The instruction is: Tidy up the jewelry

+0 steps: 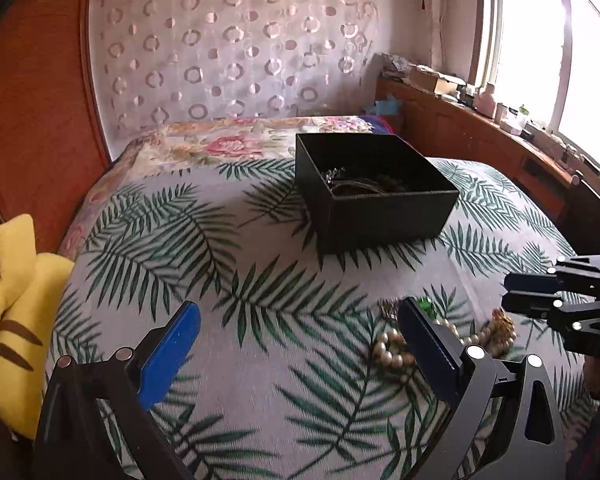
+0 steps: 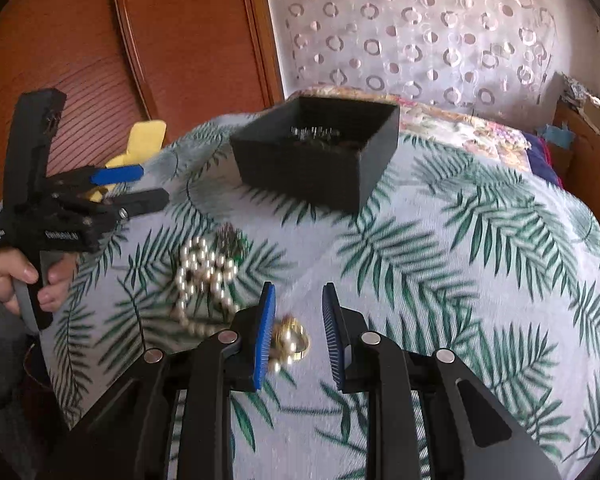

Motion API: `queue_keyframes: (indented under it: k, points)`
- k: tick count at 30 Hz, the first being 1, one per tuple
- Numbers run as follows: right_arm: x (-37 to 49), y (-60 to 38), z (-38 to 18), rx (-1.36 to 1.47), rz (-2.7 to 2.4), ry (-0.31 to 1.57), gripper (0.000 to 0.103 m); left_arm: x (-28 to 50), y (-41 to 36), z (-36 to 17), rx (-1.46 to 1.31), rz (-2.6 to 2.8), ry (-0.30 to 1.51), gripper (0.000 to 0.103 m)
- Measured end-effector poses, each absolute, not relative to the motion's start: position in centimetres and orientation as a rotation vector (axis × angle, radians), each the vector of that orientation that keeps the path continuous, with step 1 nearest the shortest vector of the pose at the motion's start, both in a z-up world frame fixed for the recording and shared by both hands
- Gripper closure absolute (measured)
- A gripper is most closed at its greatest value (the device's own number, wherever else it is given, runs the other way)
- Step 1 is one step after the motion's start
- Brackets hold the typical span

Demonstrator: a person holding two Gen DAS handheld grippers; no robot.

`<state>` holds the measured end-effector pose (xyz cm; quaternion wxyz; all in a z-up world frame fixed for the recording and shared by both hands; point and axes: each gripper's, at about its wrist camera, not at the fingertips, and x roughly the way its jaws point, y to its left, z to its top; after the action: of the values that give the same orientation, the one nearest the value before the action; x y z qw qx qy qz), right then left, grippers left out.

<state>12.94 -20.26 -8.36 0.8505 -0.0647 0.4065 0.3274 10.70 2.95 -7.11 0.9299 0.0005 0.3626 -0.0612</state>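
Both hand-held grippers, left [image 2: 140, 188] and right [image 2: 298, 332], are matte black plastic with blue ribbed finger pads [image 2: 265, 336], round silver screws, white lettering; bare-skinned hand [image 2: 24, 280], grey sleeve at lower left.

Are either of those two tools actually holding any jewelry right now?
No. The left tool and right tool are both open and empty; the pearl necklace lies on the bedspread.

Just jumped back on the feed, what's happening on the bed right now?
A person is sorting jewelry on the palm-print bedspread. The right gripper is open, its jaws on either side of a gold bracelet but not closed on it. The left gripper is open too, holding nothing, beside a pearl necklace that lies loose. The black box further back already has some pieces in it.
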Motion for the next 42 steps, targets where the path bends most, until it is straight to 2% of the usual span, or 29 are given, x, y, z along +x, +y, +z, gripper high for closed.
queue_keyframes:
  k: [6,9,10,11,29,31,33,34,36,38,42]
  points:
    - [12.6,-20.1,-9.1,-0.137,0.705,0.909,0.077,9.5,3.5,-7.1,-0.016,-0.139,0.743,0.008]
    - [12.5,-20.3,-9.1,-0.125,0.709,0.91,0.086,9.1,3.6,-7.3,-0.02,-0.134,0.743,0.008]
    - [12.4,-20.4,-9.0,-0.115,0.714,0.906,0.096,9.0,3.7,-7.3,-0.023,-0.135,0.744,0.008]
    - [12.3,-20.7,-8.7,-0.102,0.708,0.898,0.098,8.9,3.8,-7.4,-0.027,-0.137,0.748,0.008]
    - [8.5,-24.1,-7.6,-0.02,0.641,0.818,0.1,8.2,1.4,-7.7,0.012,-0.217,0.76,0.009]
    - [8.1,-24.2,-7.9,-0.01,0.638,0.818,0.1,8.3,1.2,-7.9,0.007,-0.241,0.769,0.022]
    - [7.7,-24.3,-8.0,-0.005,0.636,0.812,0.1,8.5,0.9,-8.0,0.009,-0.259,0.787,0.042]
    - [7.6,-24.2,-8.1,-0.011,0.63,0.805,0.1,8.6,0.6,-8.1,0.01,-0.269,0.792,0.046]
    - [7.4,-24.2,-8.2,-0.021,0.625,0.8,0.1,9.2,0.2,-8.3,0.013,-0.293,0.8,0.061]
    - [7.4,-24.0,-8.3,-0.028,0.624,0.797,0.1,10.0,0.0,-8.6,0.019,-0.293,0.819,0.07]
    - [7.4,-24.0,-8.3,-0.022,0.626,0.794,0.1,10.9,-0.4,-9.2,0.029,-0.3,0.839,0.071]
